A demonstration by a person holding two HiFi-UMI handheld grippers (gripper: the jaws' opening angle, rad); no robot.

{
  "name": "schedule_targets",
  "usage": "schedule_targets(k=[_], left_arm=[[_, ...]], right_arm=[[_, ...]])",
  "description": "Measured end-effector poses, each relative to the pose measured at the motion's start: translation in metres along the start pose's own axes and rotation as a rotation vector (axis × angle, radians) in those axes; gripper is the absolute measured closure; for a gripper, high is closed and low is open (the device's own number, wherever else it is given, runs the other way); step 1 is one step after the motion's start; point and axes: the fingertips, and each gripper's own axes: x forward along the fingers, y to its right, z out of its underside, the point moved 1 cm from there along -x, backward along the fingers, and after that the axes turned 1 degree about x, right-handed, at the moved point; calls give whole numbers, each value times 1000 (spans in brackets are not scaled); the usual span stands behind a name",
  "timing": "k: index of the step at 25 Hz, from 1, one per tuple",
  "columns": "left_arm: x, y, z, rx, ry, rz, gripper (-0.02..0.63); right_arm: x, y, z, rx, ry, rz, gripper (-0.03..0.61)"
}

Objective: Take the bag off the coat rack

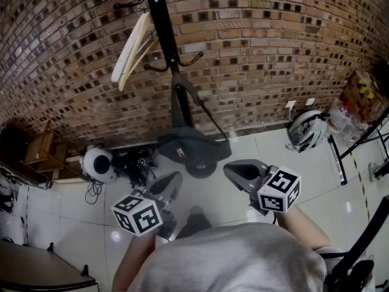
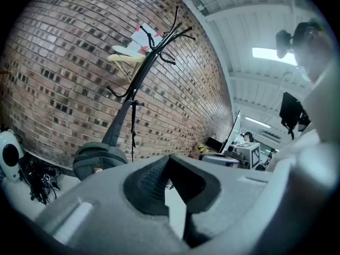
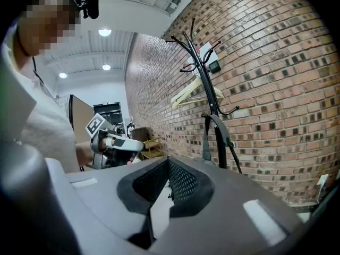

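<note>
A dark grey bag hangs low by its strap from a hook of the black coat rack against the brick wall. My left gripper is shut with nothing in it, a short way in front of the bag and to its left. On the other side, my right gripper is also shut and empty, just short of the bag. The left gripper view has the bag and rack ahead of the shut jaw tips. Past the right gripper's tips stand the strap and the rack.
A cream wooden hanger hangs on the rack above the bag. A white round device and tangled cables lie at the wall's foot on the left. At right are a white helmet, a black stand, and a cardboard box.
</note>
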Motion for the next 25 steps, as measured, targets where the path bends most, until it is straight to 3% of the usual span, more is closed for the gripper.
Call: schedule_targets(k=[6, 8, 15, 25], left_arm=[[24, -49, -24, -8, -7, 8, 614], [34, -67, -36, -13, -14, 12, 614], [58, -149, -66, -58, -47, 0, 614], [68, -240, -66, -151, -110, -53, 614]], right_arm=[[40, 32, -16, -26, 11, 42, 580], [58, 45, -27, -23, 7, 45, 468], [154, 96, -57, -37, 16, 38, 396], [281, 159, -40, -15, -22, 82, 316]])
